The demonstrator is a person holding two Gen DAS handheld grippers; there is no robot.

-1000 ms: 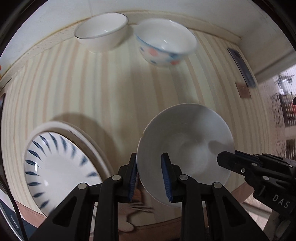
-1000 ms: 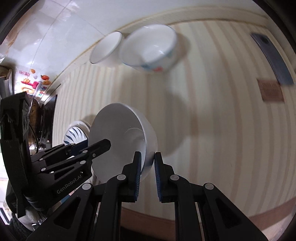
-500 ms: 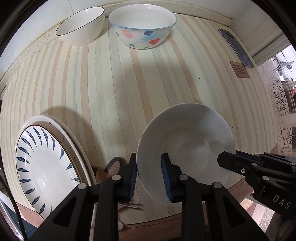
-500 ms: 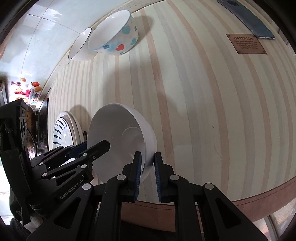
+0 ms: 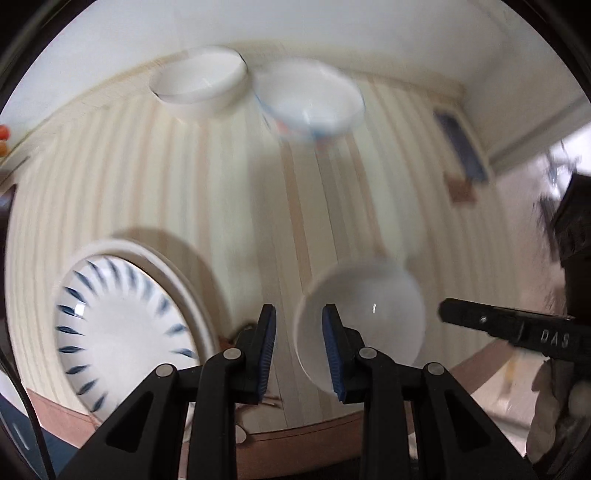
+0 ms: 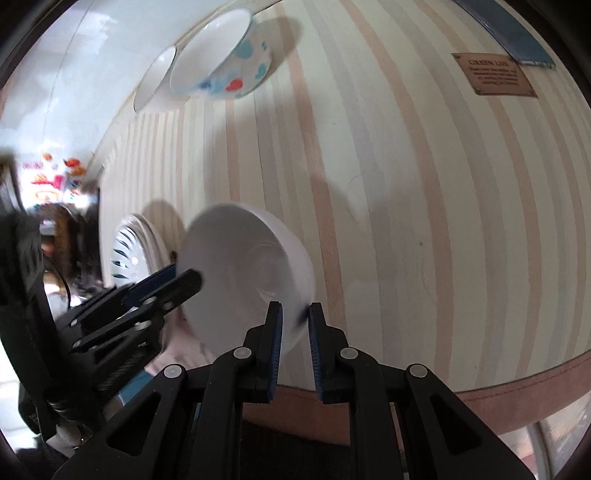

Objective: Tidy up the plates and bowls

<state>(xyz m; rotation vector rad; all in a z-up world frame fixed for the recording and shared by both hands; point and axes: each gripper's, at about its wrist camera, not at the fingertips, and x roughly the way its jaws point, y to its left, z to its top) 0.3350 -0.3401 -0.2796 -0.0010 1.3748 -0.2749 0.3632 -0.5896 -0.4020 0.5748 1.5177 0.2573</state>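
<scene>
A plain white bowl [image 6: 236, 266] hangs tilted over the front of the striped table [image 6: 406, 184], with my right gripper [image 6: 295, 325] shut on its near rim. In the left wrist view this bowl [image 5: 369, 314] looks small and sits below my left gripper [image 5: 299, 332]. The left jaws stand a little apart; the bowl's rim shows in the gap and no pad presses on it. The left fingers [image 6: 177, 282] hover at the bowl's far rim. A white plate with blue leaf marks [image 5: 122, 325] lies on a larger plate at the left.
At the back of the table stand a white bowl with a dark rim [image 5: 199, 85] and a flowered bowl [image 5: 310, 99]. A dark phone [image 6: 509, 33] and a brown plaque [image 6: 495, 74] lie at the right. The table's brown front edge [image 6: 517, 398] is close.
My left gripper has let go of the white bowl's rim and risen, so the bowl looks smaller beneath it. The right gripper keeps its hold and has shifted over the table.
</scene>
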